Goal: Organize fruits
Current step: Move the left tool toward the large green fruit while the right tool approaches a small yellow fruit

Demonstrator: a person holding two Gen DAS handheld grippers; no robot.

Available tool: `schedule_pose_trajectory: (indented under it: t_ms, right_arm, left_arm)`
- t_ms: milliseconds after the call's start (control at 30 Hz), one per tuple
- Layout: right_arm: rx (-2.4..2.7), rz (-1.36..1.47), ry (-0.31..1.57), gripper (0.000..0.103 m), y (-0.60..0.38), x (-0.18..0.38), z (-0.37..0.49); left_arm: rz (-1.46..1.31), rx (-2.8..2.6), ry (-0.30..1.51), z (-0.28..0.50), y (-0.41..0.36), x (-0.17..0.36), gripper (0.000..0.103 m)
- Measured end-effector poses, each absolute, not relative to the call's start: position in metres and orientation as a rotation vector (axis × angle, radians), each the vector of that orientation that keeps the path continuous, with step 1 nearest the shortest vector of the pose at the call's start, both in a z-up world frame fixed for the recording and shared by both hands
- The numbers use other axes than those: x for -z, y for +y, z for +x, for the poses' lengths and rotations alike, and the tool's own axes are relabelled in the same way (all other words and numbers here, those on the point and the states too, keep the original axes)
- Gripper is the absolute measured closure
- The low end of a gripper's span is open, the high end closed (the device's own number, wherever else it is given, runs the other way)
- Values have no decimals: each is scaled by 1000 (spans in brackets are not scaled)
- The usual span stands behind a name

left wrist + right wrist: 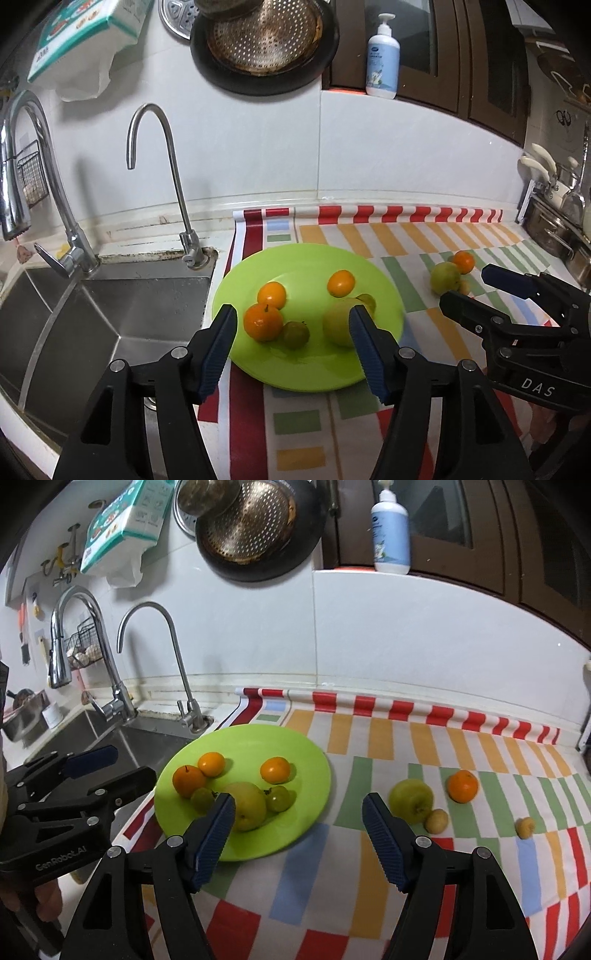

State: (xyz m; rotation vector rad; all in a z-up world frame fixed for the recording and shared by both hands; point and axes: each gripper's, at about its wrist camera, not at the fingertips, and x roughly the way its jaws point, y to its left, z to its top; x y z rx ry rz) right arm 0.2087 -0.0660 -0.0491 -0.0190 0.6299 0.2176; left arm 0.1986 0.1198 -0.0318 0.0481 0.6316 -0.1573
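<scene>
Gaping wide and empty, each ribbed-padded gripper (291, 332) (299, 819) faces round glossy fruit on the smooth green plate (314, 771).

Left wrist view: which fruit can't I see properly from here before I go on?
- Big green fruit on the plate: partly hidden by a finger of the left gripper.
- Small green fruit behind it: mostly hidden.
- Small yellowish fruit on the cloth: hidden behind the green apple.

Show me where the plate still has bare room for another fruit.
The green plate is bare along its back rim, behind the three oranges, and on its right side. Its front-left is crowded: a big apple and small green fruits sit bunched there.
</scene>
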Motion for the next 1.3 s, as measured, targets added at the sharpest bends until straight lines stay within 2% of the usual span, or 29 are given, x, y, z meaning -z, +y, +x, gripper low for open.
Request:
schedule_pose_trajectory:
  t_ms: [233, 767, 1300]
  right_arm:
    - [-184, -12, 595, 31, -81, 40, 189]
    - [-85, -10, 551, 31, -134, 25, 157]
    - [-3, -4, 539, 31, -199, 20, 139]
  left_arm:
    - [53, 175, 604, 182, 106, 23, 35]
    - [65, 241, 552, 163, 54, 8, 32]
    - [67, 248, 551, 152, -1, 12, 25]
